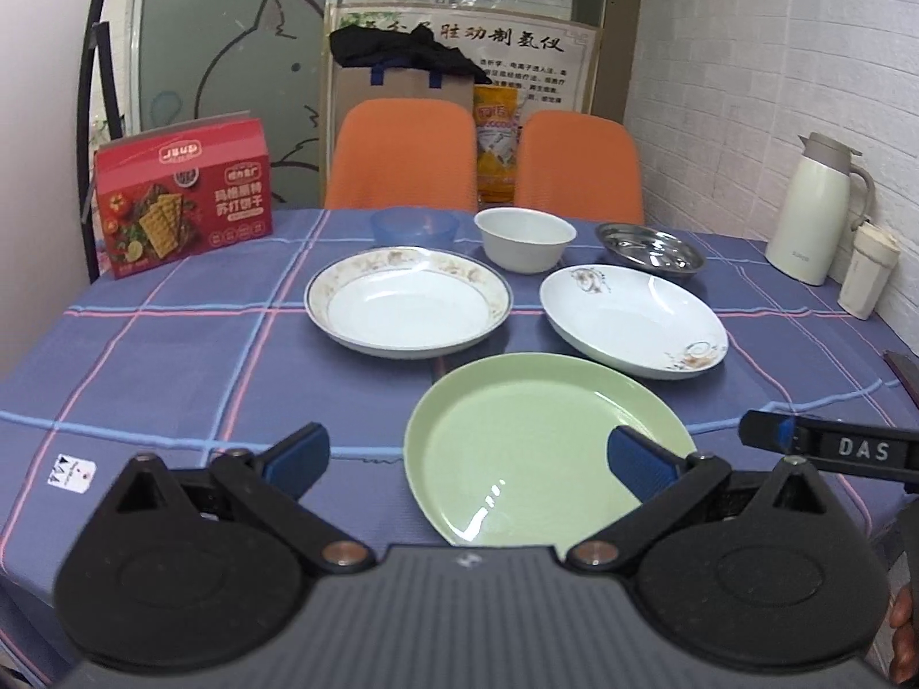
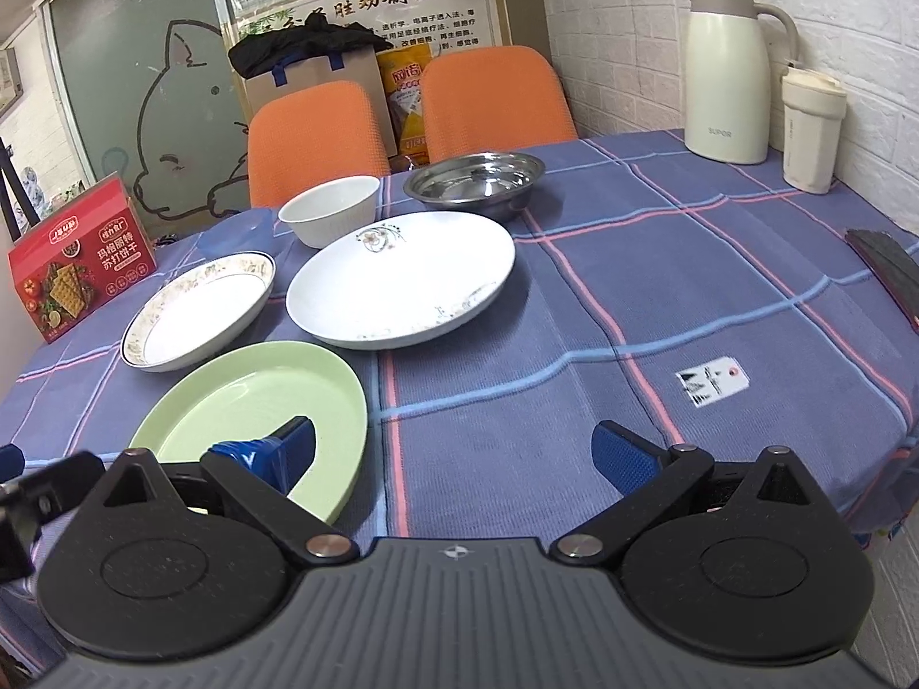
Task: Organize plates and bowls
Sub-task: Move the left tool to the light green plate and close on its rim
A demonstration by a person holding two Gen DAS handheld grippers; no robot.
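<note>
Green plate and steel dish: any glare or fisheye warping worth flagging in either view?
Left wrist view: small white glints on the green plate near its front rim; table edges bow. Right wrist view: steel dish mirrors room light; wall bricks curve.

Small dining corner, checked tablecloth (image 1: 172,356), orange chairs (image 1: 402,155), thermos jug (image 2: 726,74) at table's far corner, wall posters (image 1: 517,51)

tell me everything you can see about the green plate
The pale green round plate looks like glossy glazed ceramic or melamine, plain with a shallow raised rim, empty and clean. It lies flat on the blue checked tablecloth, nearest the camera, in front of the two white plates without touching them. One blue pad of each open claw appears over it, but contact cannot be judged.
</note>
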